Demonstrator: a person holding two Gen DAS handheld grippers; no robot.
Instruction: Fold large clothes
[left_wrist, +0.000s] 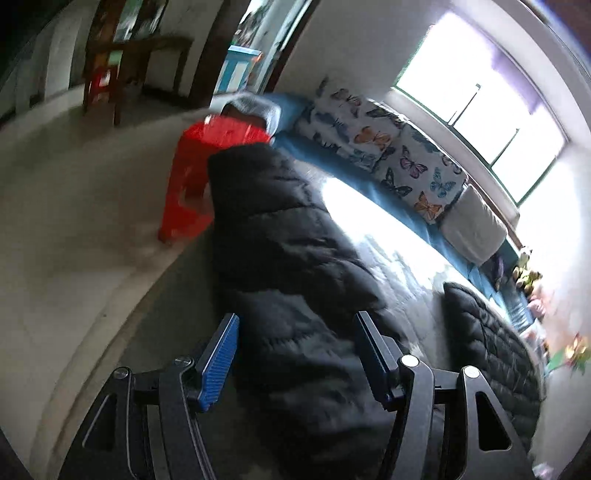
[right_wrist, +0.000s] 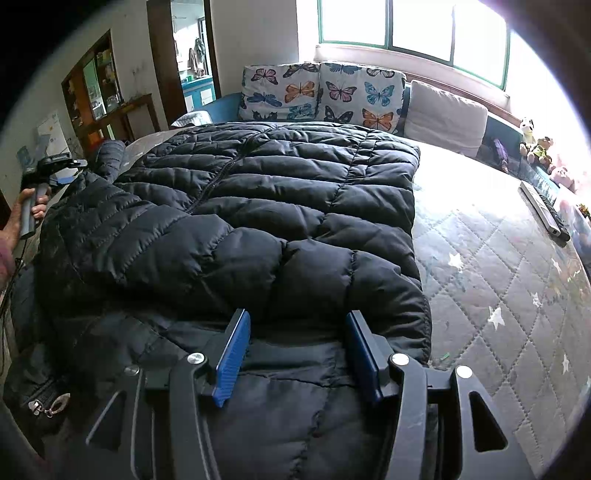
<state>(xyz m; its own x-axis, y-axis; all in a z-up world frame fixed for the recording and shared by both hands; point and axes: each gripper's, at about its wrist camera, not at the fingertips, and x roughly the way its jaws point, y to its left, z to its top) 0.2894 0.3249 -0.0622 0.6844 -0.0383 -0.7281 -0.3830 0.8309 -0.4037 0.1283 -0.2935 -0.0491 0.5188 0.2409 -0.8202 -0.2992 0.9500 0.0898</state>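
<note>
A black quilted puffer jacket (right_wrist: 258, 206) lies spread on the bed's quilted mattress (right_wrist: 498, 280), front up with its zipper running down the middle. My right gripper (right_wrist: 295, 350) is open just above the jacket's near edge, a fold of fabric between its blue pads. My left gripper (left_wrist: 295, 354) is open over the jacket's left side (left_wrist: 295, 258) at the bed's edge, nothing held. The left gripper and the hand holding it also show in the right wrist view (right_wrist: 40, 181), at the jacket's far left.
Butterfly-print cushions (right_wrist: 321, 92) and a grey cushion (right_wrist: 443, 114) line the bed under the window. A remote (right_wrist: 543, 210) and soft toys (right_wrist: 535, 144) lie at the bed's right side. A red plastic stool (left_wrist: 199, 177) stands on the floor beside the bed.
</note>
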